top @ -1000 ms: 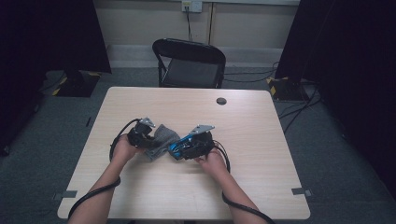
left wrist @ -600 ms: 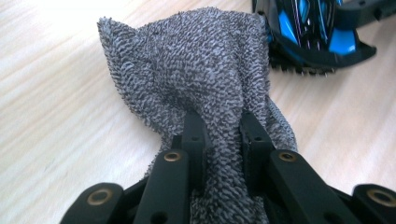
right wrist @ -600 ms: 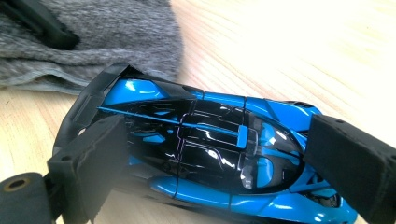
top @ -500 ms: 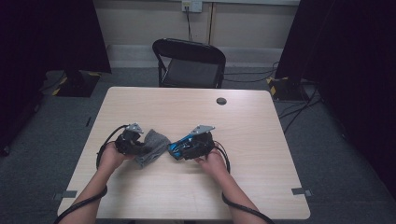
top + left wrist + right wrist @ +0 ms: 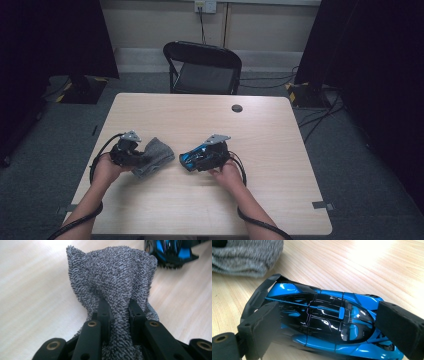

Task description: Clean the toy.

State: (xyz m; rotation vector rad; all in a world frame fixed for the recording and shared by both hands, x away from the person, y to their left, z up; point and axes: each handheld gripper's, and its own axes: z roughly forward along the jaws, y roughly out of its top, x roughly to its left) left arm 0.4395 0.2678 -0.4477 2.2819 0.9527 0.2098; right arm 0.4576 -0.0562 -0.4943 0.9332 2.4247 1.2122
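Your left gripper (image 5: 134,156) is clenched on a grey terry cloth (image 5: 112,282): in the left gripper view the two black jaws pinch a bunched fold of it, and the rest fans out onto the wooden table (image 5: 280,150). Your right gripper (image 5: 324,322) grasps a blue and black toy car (image 5: 322,320), one jaw on its tail, the other on its nose, the car resting on the tabletop. In the high view the cloth lies left of centre near you, and the car sits just beside it without touching. A small dark disc (image 5: 237,108) lies near the table's far edge, well apart from both.
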